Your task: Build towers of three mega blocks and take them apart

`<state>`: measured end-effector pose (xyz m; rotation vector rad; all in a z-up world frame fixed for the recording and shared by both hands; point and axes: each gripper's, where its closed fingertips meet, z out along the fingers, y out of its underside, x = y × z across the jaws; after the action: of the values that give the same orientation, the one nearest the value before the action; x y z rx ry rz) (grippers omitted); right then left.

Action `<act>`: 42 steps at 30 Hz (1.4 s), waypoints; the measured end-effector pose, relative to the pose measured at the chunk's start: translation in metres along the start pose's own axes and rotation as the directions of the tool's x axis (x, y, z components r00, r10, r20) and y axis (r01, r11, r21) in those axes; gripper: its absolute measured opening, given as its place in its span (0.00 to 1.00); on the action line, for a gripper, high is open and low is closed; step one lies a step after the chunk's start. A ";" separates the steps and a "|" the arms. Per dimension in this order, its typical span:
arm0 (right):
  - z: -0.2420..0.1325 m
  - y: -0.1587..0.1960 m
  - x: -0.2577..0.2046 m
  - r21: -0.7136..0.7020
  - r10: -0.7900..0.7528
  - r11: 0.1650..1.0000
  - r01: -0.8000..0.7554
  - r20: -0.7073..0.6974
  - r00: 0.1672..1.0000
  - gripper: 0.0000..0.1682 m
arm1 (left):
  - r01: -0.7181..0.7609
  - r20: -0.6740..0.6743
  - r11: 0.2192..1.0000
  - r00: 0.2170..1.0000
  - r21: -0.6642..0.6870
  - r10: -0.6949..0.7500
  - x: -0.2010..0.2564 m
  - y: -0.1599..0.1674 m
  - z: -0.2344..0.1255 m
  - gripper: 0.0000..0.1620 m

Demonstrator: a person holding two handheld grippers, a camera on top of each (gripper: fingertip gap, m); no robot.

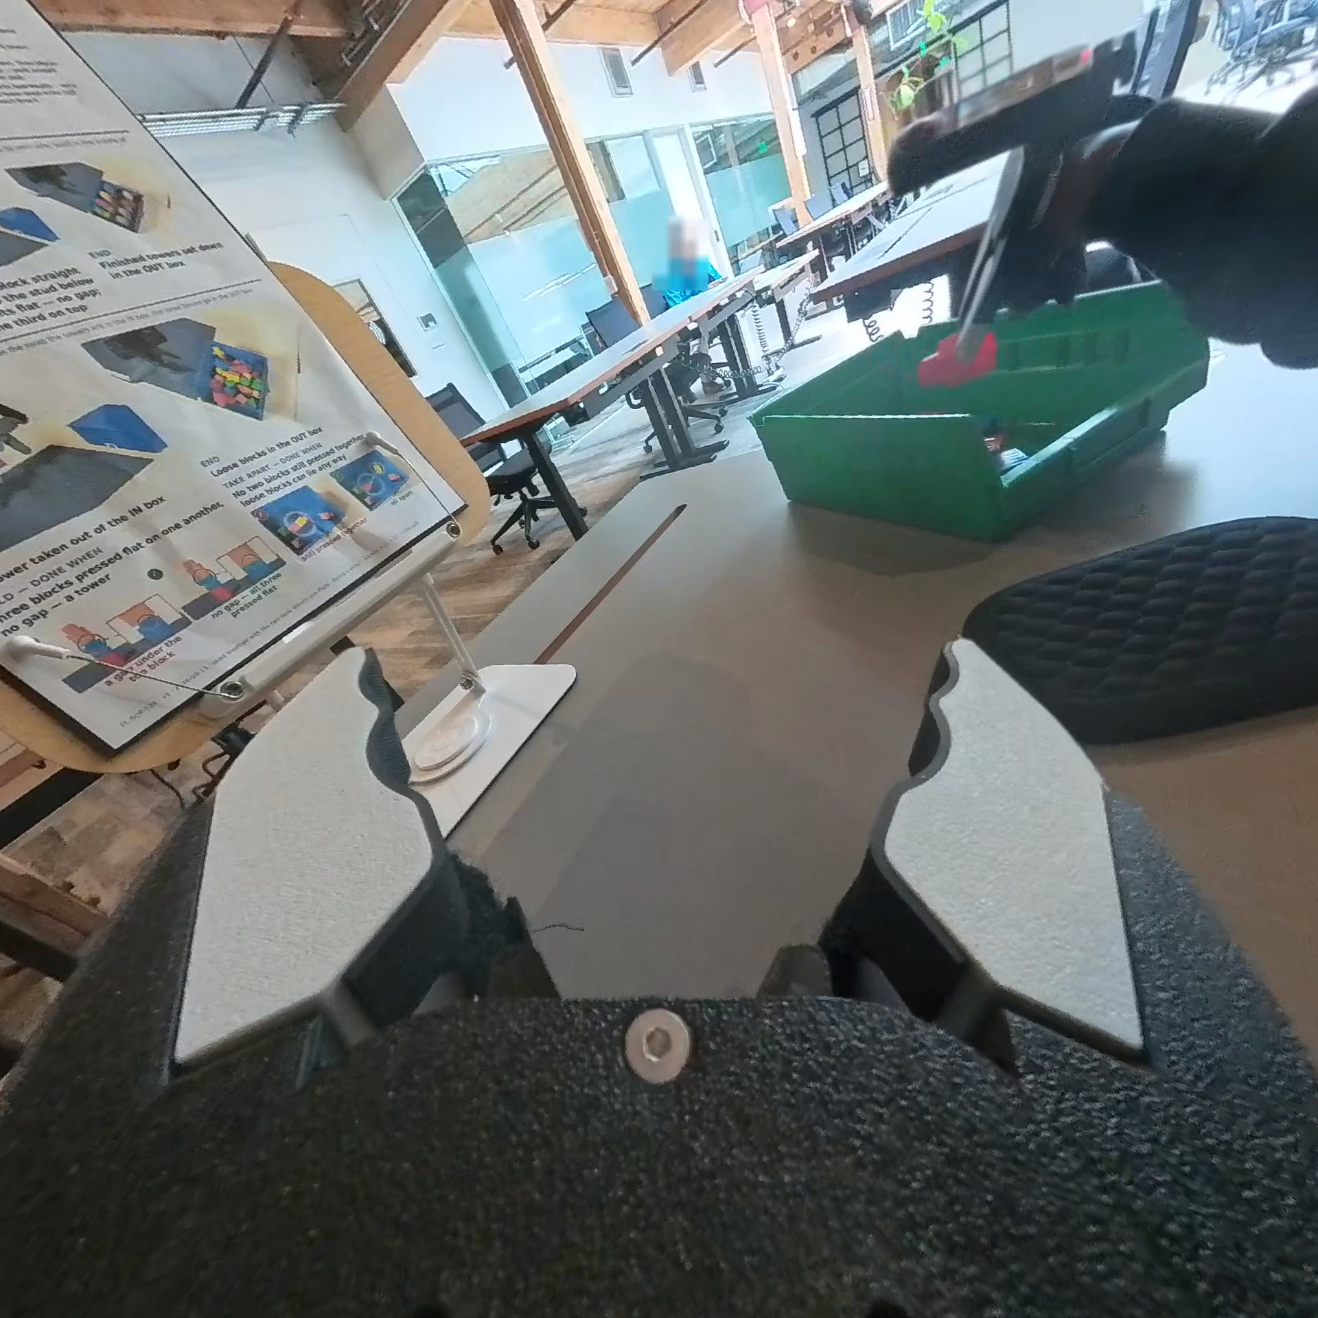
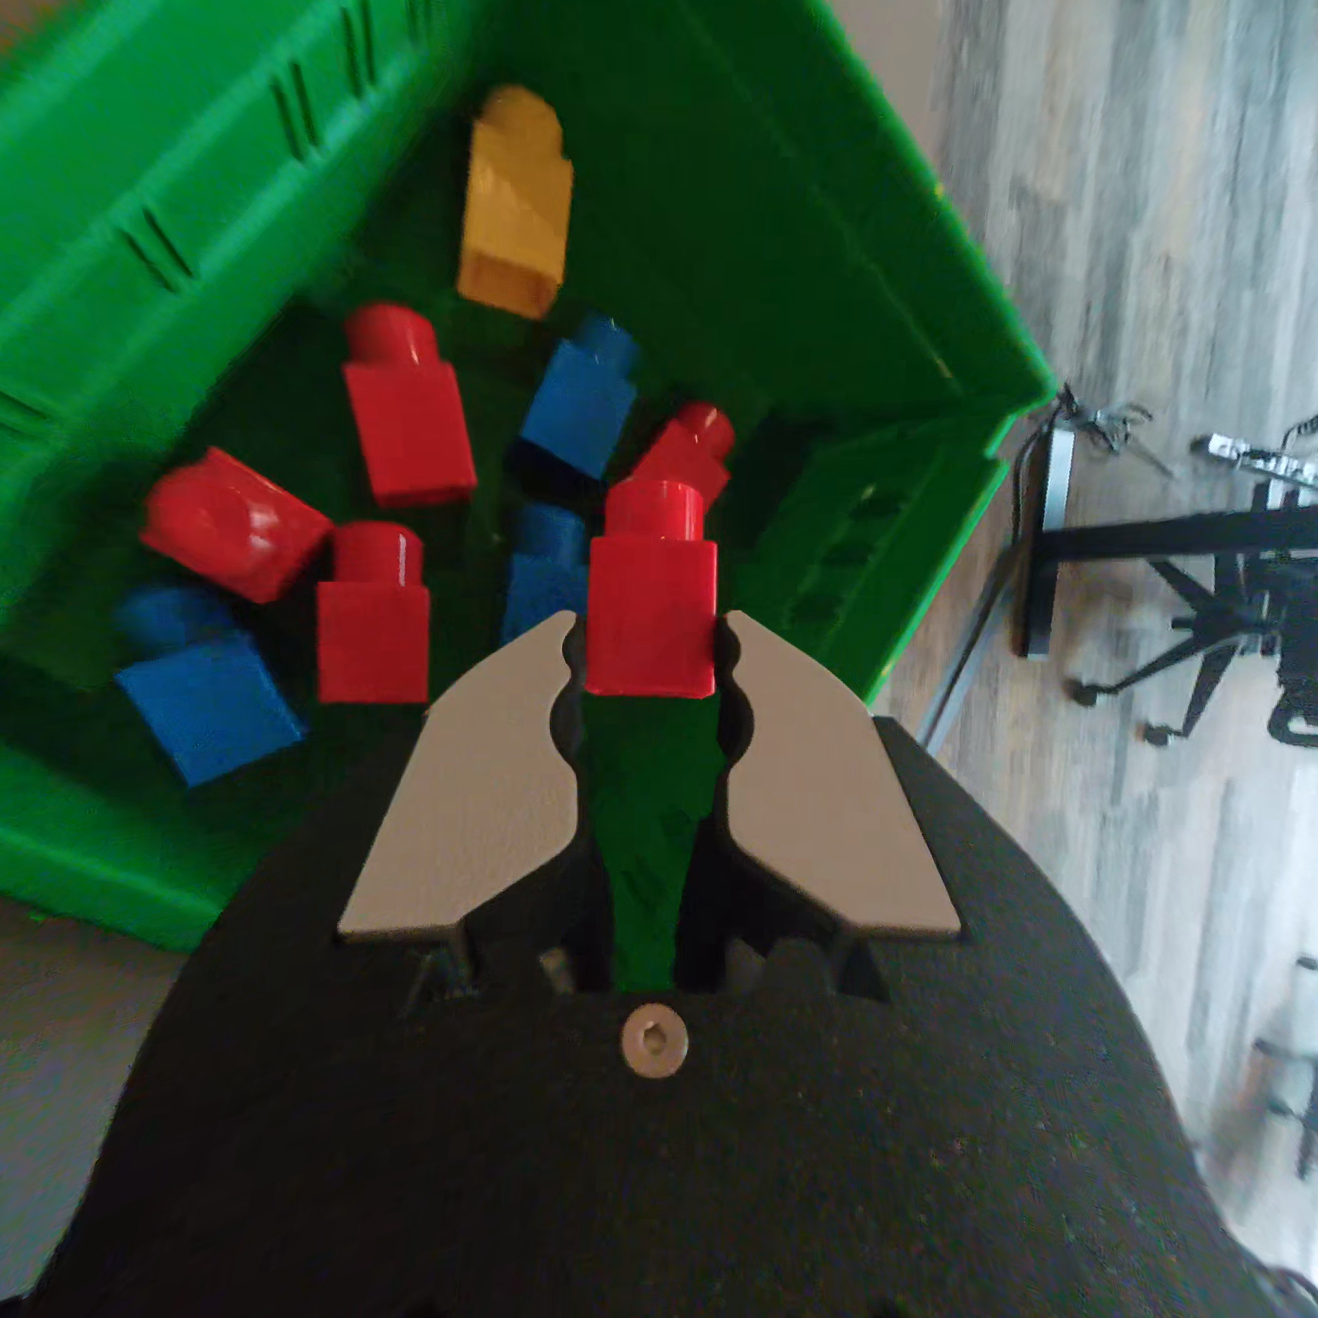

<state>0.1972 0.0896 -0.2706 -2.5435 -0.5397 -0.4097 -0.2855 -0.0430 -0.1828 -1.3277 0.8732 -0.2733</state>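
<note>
The right tool [image 2: 650, 652] is clamping a red block [image 2: 650, 613] between its tips, above the green bin [image 2: 820, 235] holding loose blocks ahead of it. The left tool [image 1: 660, 720] is gaping apart, holding nothing, over the worktop [image 1: 713, 642].

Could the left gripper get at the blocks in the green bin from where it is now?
Probably not without moving. The left gripper is open over bare table, the green bin sits well ahead, its near wall faces it, and the right gripper, holding a red block, hangs above it.

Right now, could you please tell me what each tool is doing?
Left tool: open, holding nothing.
Right tool: closed on a red block above the green bin.
</note>
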 end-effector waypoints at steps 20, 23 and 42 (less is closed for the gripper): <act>0.040 0.034 -0.005 -0.213 -0.012 0.977 0.011 -0.005 1.000 0.20 | -0.039 -0.015 0.999 0.999 -0.024 0.038 0.004 0.004 0.000 0.81; 0.043 0.032 -0.004 -0.212 -0.007 0.977 0.004 -0.012 1.000 0.20 | -0.040 -0.013 0.999 0.999 -0.027 0.040 0.004 0.004 0.000 0.81; 0.002 -0.011 -0.014 0.080 -0.010 0.997 0.012 -0.034 0.999 0.33 | -0.044 -0.007 0.998 0.999 -0.039 0.044 0.003 0.006 0.000 0.79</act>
<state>0.1806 0.0951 -0.2731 -2.4540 -0.5471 -0.4252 -0.2853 -0.0426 -0.1898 -1.3431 0.9156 -0.2264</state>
